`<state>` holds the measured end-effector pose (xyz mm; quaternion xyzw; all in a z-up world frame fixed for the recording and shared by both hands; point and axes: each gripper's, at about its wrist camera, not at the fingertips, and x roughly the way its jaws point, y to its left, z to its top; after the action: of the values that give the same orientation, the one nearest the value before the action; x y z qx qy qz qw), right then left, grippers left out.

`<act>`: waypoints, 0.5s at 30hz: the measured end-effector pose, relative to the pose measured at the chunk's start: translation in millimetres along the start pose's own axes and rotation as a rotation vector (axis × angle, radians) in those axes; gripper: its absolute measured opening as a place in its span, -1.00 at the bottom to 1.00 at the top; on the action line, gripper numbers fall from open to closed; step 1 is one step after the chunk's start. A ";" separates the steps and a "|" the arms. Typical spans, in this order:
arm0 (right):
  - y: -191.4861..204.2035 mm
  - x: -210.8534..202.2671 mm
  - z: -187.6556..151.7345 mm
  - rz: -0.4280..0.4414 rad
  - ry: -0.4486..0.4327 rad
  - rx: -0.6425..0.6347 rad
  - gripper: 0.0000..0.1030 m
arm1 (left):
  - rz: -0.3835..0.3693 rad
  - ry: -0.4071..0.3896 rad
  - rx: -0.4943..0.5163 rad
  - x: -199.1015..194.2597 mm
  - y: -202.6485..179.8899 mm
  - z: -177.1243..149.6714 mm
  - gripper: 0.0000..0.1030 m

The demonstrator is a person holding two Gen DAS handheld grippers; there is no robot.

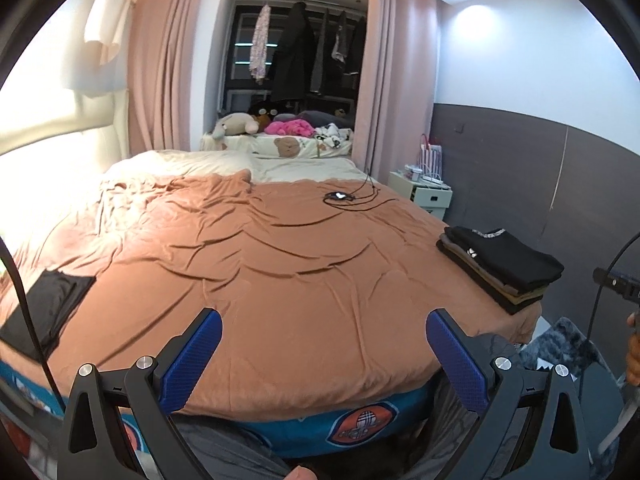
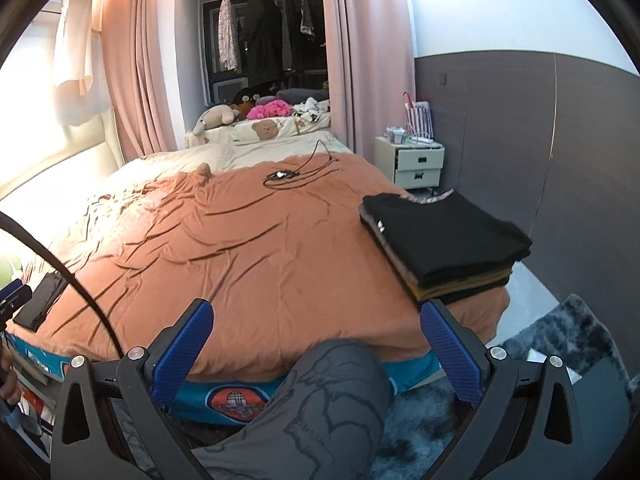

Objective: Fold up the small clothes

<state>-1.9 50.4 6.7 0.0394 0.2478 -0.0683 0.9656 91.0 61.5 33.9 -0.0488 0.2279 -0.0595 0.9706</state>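
Fingers (image 1: 208, 344) of left gripper (image 1: 324, 356) spread wide, grasping nothing; right gripper (image 2: 316, 344) likewise released, empty, above a grey-trousered knee (image 2: 336, 384). Folded clothes stack (image 2: 444, 240), black on top, sits at right edge of orange-covered bed (image 1: 280, 264). One dark folded garment (image 1: 48, 308) lies near left edge.

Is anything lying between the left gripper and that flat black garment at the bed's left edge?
Nothing visible on the bed does: only wrinkled orange sheet lies between the open left gripper and the black garment. A black cable hangs across the garment in this view.
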 end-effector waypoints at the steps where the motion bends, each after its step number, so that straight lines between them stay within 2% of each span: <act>1: 0.3 2.0 -2.0 0.006 0.008 0.009 1.00 | 0.003 -0.004 -0.002 -1.4 -0.5 -2.9 0.99; 15: 19.7 14.3 -6.0 0.012 0.024 0.006 1.00 | 0.004 -0.004 0.012 -4.1 -7.3 -17.6 0.99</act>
<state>10.6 69.0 -4.6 0.0446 0.2588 -0.0628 0.9629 78.7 53.7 20.9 -0.0428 0.2256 -0.0586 0.9715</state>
